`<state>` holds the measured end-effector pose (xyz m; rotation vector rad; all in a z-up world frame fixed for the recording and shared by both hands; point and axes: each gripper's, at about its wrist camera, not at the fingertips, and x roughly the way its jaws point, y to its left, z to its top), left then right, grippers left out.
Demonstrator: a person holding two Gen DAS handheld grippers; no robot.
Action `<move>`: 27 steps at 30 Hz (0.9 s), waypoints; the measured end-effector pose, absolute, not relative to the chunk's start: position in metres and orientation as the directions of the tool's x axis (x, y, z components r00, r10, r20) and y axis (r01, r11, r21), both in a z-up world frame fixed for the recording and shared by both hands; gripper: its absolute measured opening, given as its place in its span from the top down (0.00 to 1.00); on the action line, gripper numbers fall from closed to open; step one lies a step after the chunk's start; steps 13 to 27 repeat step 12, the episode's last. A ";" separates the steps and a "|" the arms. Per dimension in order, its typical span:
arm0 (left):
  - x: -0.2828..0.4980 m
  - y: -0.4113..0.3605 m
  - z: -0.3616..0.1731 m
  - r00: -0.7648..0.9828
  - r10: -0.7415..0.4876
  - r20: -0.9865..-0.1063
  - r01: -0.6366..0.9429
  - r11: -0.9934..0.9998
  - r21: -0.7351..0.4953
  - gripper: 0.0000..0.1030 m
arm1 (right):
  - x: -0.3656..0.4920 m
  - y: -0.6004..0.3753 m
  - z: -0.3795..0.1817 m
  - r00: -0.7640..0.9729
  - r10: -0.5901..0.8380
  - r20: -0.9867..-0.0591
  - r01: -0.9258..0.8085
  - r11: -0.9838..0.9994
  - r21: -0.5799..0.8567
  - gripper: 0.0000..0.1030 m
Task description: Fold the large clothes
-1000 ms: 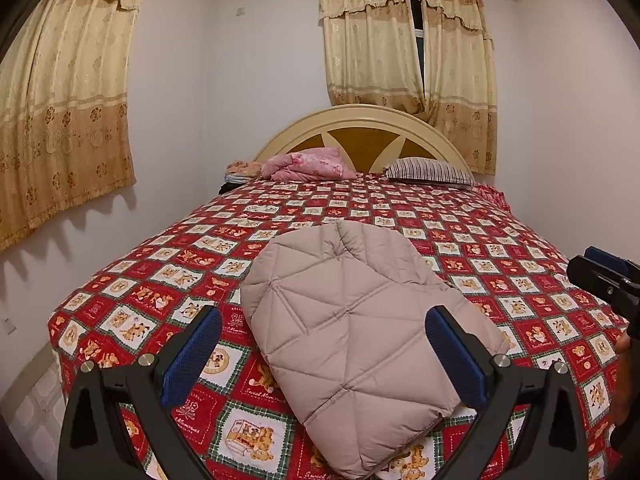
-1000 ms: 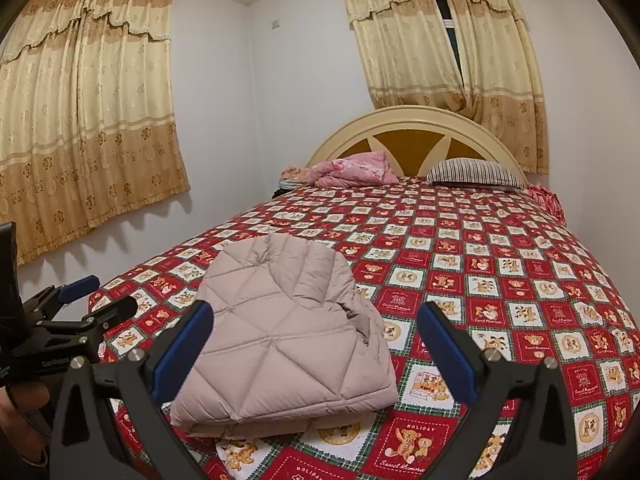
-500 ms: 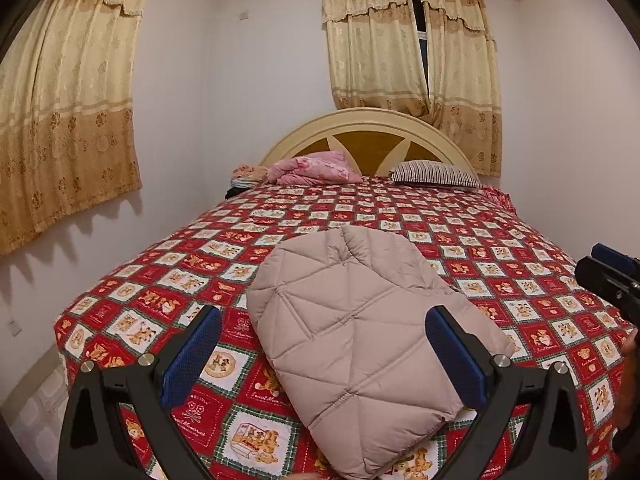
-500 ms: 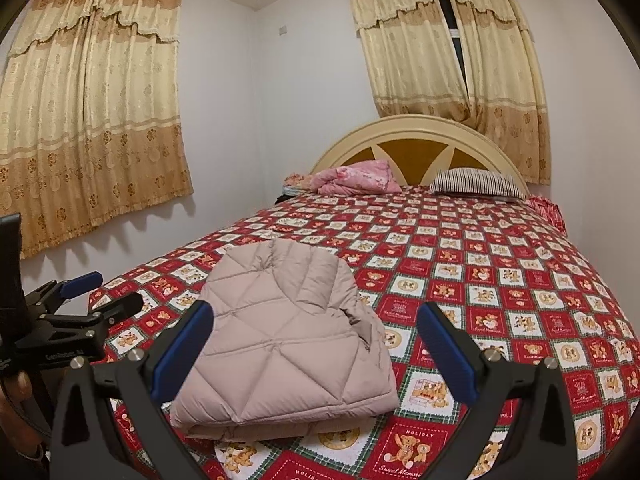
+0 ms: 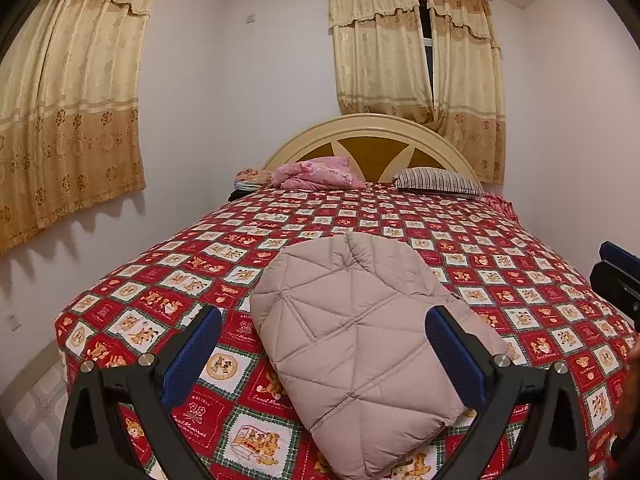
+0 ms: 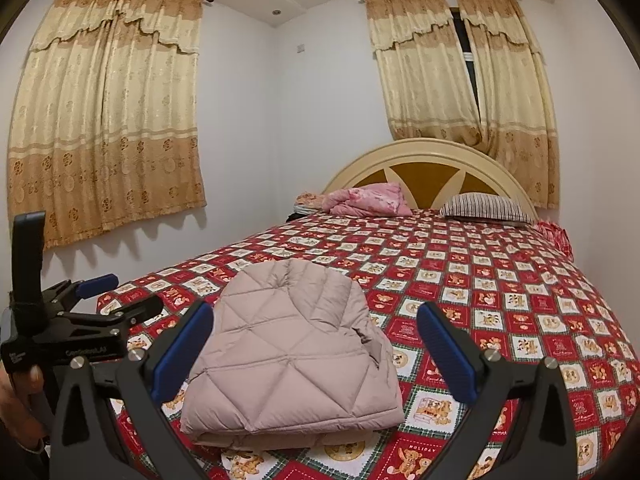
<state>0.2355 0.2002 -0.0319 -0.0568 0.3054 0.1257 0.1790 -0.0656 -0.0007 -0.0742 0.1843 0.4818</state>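
We list, in the lower centre of both views, one folded quilted jacket (image 5: 360, 344), pale mauve-beige, lying on the bed (image 5: 520, 248) near its foot end; its stacked layers show at the near edge in the right wrist view (image 6: 292, 360).

Left claw (image 5: 324, 356): jaws spread wide, blue pads (image 5: 192, 356) either side of the jacket in frame, holding nothing, raised clear of the cloth. It also shows at the left edge of the right wrist view (image 6: 112, 292), with a hand (image 6: 20, 400) on its grip.

Right claw (image 6: 316, 352): jaws likewise wide apart and empty, above the jacket; its tip shows at the right edge of the left view (image 5: 618, 272).

Bedspread: red check with bear motifs.

At the head of the bed, upper centre: a crumpled pink quilt (image 5: 320, 172), a striped pillow (image 5: 438, 180), an arched cream headboard (image 5: 372, 136).

Walls: gold patterned curtains (image 5: 72, 112) at upper left and above the headboard.

Nothing lies between either claw and the jacket.
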 end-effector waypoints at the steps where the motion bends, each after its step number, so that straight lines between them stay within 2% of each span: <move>1: 0.236 0.201 -0.032 0.945 0.111 -0.307 -0.130 0.991 -0.039 0.01 | 0.178 -0.064 -0.001 0.869 0.456 -0.193 -0.470 0.882 -0.035 0.00; 12: 0.233 0.199 -0.033 0.961 0.084 -0.265 -0.099 0.994 -0.042 0.01 | 0.178 -0.059 -0.010 0.864 0.456 -0.214 -0.479 0.876 -0.065 0.00; 27: 0.233 0.199 -0.033 0.961 0.084 -0.265 -0.099 0.994 -0.042 0.01 | 0.178 -0.059 -0.010 0.864 0.456 -0.214 -0.479 0.876 -0.065 0.00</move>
